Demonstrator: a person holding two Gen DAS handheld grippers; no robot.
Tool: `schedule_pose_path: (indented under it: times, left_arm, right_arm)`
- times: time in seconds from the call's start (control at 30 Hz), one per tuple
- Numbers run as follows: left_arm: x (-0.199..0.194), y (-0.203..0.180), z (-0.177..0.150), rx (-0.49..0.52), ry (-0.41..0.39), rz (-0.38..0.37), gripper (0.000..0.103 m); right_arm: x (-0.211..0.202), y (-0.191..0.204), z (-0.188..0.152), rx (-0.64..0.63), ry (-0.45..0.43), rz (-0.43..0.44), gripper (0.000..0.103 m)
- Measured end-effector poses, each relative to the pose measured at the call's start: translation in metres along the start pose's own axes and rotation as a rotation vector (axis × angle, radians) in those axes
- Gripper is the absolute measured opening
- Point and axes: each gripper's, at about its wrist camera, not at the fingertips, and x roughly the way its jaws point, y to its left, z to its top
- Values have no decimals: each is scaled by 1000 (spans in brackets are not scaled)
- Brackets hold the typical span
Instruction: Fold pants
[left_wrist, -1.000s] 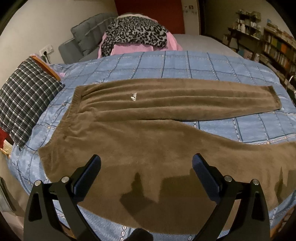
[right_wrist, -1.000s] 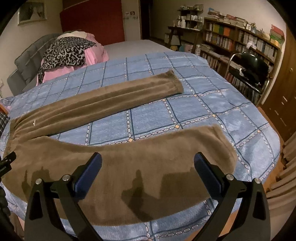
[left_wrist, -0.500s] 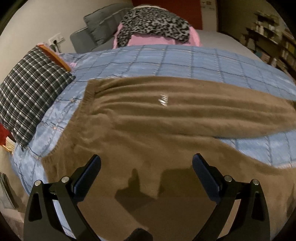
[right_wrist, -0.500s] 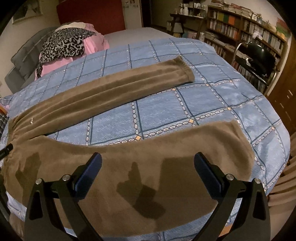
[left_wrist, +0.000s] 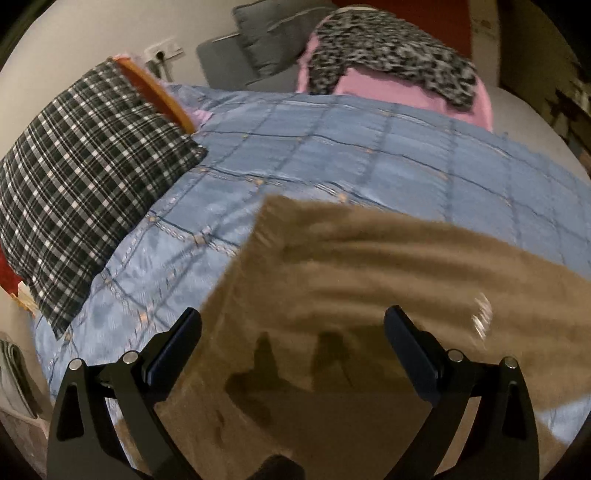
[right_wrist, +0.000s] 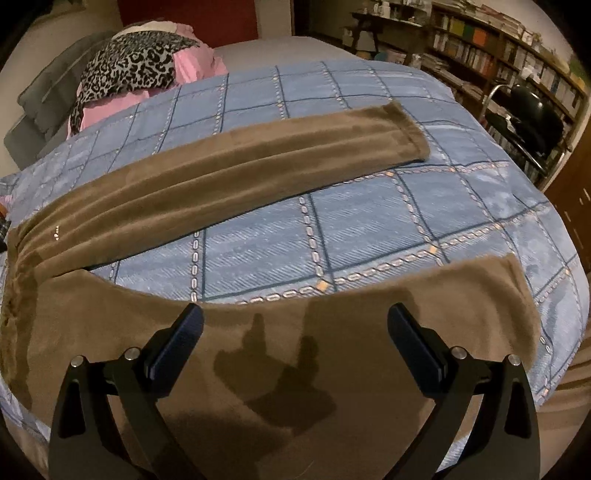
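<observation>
Brown pants (right_wrist: 207, 184) are laid flat on the blue quilt (right_wrist: 369, 221), long axis left-right, waistband at left, legs splayed twd right. Both cuffs are shown in right view only; left view is blurred, w/ plaid pillow (left_wrist: 85, 177). Left tongs (left_wrist: 291, 332) and right tongs (right_wrist: 295, 328) are held apart above fabric, nothing gripped.

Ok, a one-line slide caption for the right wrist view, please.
Open right gripper poised over the near leg of brown fleece pants spread in a V on a blue checked bedspread.
</observation>
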Motion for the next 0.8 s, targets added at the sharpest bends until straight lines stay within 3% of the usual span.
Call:
schedule_pose_path:
  times: [0.23,0.4,0.67,0.73,0.8]
  left_arm:
    - [46,16,37,-47,4,8,98]
    - [80,15,51,-62,39,-48,98]
    - [119,25,70,-178,103,-170,98]
    - [126,24,72,-190,131,-201,91]
    - [132,23,72,-189,146,-177,79]
  right_arm:
    - [19,17,9,-21,30,-3,101]
    - [28,21,13,-26,42,-8,101]
    - [39,18,18,-37,40,-21,101]
    - [44,14,22,-33,38,-27,101]
    - [48,8,26,-32,26,-32,101]
